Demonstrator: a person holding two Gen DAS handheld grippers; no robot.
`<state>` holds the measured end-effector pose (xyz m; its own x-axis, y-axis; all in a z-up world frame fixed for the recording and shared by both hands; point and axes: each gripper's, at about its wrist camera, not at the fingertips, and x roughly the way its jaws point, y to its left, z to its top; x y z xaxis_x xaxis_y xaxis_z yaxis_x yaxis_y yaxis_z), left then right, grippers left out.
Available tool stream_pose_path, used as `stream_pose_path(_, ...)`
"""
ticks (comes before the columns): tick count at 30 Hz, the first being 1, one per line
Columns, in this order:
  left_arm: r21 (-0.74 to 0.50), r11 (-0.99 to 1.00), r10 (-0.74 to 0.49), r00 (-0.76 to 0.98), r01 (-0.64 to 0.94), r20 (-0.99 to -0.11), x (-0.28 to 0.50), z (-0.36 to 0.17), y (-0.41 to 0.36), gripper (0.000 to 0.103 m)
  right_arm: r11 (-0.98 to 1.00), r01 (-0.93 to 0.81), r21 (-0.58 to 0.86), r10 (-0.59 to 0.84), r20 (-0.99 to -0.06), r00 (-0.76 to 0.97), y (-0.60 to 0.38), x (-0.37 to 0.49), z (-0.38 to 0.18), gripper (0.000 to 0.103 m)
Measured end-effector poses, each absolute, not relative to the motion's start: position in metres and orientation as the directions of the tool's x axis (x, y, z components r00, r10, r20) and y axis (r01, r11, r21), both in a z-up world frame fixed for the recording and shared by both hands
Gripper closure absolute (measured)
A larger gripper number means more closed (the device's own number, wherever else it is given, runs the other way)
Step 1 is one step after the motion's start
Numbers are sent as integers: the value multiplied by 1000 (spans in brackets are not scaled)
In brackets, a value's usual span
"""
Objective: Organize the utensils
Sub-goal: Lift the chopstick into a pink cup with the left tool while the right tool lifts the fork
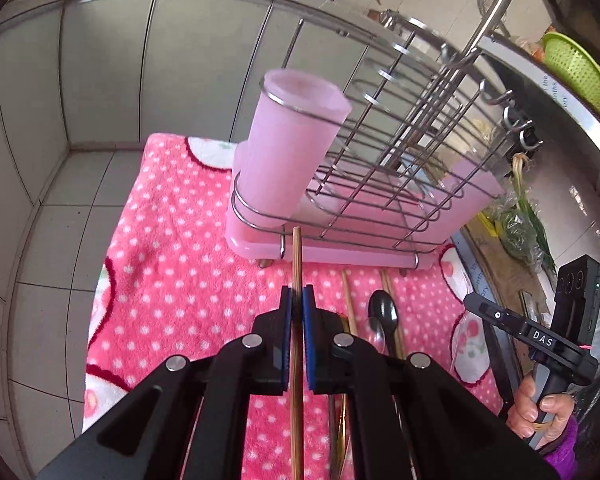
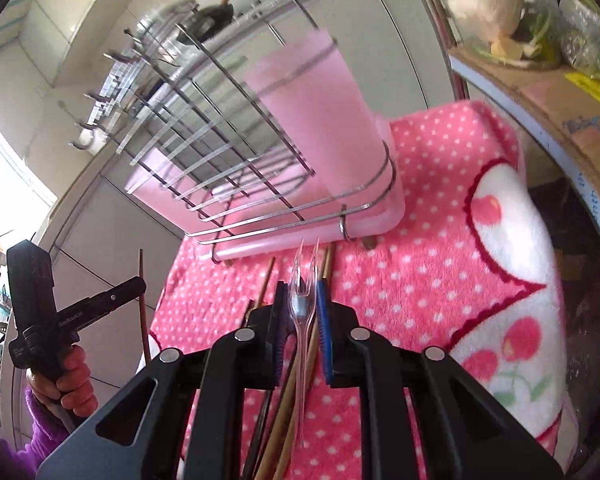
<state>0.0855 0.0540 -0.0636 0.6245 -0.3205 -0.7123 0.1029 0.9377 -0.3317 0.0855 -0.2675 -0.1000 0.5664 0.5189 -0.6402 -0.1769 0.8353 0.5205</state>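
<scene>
Left tongs [image 1: 297,300] were clenched on a single chopstick [image 1: 297,256], gripped partway along with its tip pointing at the rack [image 1: 380,184]. Right tongs [image 2: 299,296] were closed on a clear plastic fork [image 2: 302,280], tines forward; the pads appeared to press the handle, though a narrow gap showed on one side.

Risks, as judged. The fork was thin and slick — a light pinch could let it swivel or drop as it was raised toward the pink cup [image 1: 292,148]. The chopstick was long and held off its end, so its tip could snag a rack wire or the cup's retaining ring rather than enter the mouth. Both tongs stood close together in front of the same cup; a collision there was possible. The rack sat on soft cloth and might rock if knocked.

Remaining utensils lay on the cloth in front of the rack: more chopsticks [image 1: 347,296] and a black spoon [image 1: 384,312].

The surface was covered by a pink dotted towel [image 1: 172,264] with cherry motifs. Grey cabinet doors [image 1: 112,72] stood behind, a tiled floor [image 1: 52,240] lay beside, and a green colander [image 1: 578,68] and bagged greens — partly blurred — sat on a side counter.
</scene>
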Motion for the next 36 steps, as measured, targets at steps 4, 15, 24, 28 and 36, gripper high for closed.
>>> stream_pose_path(4,-337,935,-316,703,115,-637,64,-41,59,98,846,-210,490,503,-603,619,-267,70,-81,88)
stream_pose_path(15,-337,928,-309,832,158,-461,25,10,66,98,857,-266,442,491,-542,682,-256,51,-52,88)
stream_pose_path(24,-289,940,-290,875,184,-387,18,48,62,98,858,-290,423,488,-499,717,-260,46,-22,89)
stream_pose_path(28,-277,943,-281,890,186,-359,21,73,64,98,850,-303,432,498,-468,730,-267,51,2,89)
stream_pose_path(36,-297,936,-277,919,191,-280,34,138,81,98,837,-335,434,502,-363,785,-285,68,73,89)
